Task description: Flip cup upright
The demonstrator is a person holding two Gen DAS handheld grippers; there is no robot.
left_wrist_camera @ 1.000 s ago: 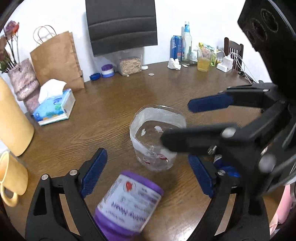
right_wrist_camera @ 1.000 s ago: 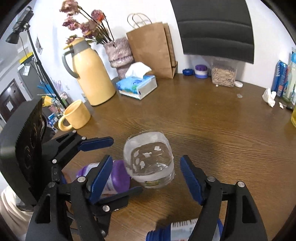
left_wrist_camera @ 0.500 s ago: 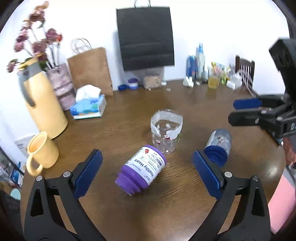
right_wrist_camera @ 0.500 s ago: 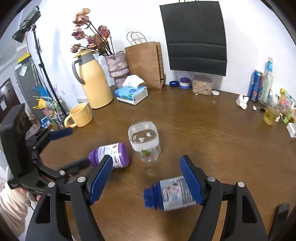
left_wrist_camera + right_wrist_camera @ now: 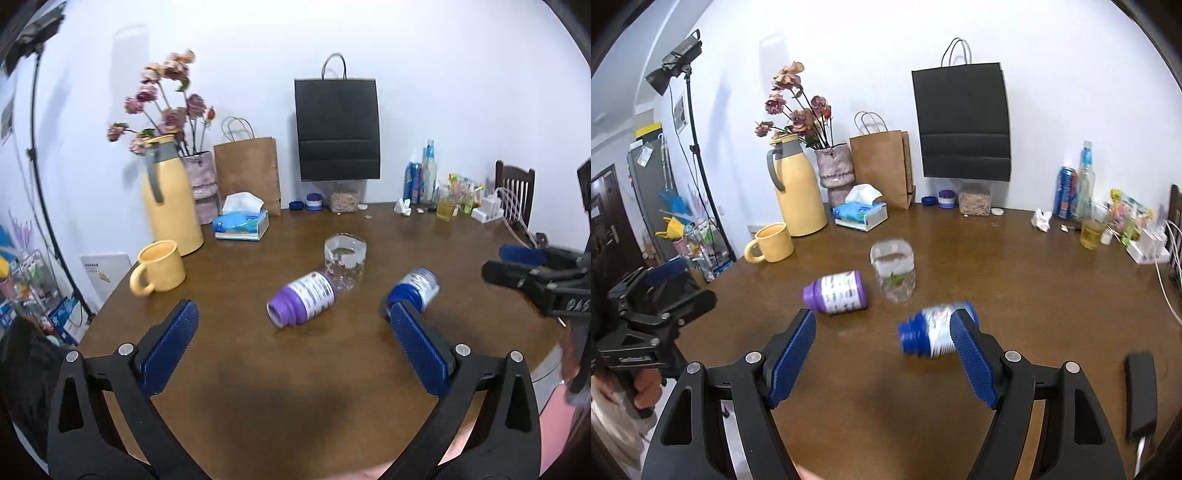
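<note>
Your left tongs [image 5: 293, 345] are spread wide over the near edge of the brown table [image 5: 258, 387], pinching nothing. Your right tongs [image 5: 884, 356] are spread wide too, and empty.

The clear cup [image 5: 345, 264] stands upright near the middle of the table, mouth up, free of both tongs. In the left wrist view it sits at about 12 o'clock from the tongs, well apart from them; in the right wrist view it is also at about 12 o'clock [image 5: 893, 271].

A purple bottle [image 5: 301, 298] lies on its side just beside the cup, at the cup's 7 o'clock in the left view, its body overlapping the cup's base there; whether they touch is not clear. A blue bottle [image 5: 413, 290] lies on its side at the cup's 4 o'clock, apart from it, partly behind your right-hand blue pad in the right wrist view.

At 10 o'clock stand a yellow mug [image 5: 159, 266] and a yellow flask [image 5: 171, 199]. A tissue box [image 5: 242, 226] rests near 11 o'clock.
</note>
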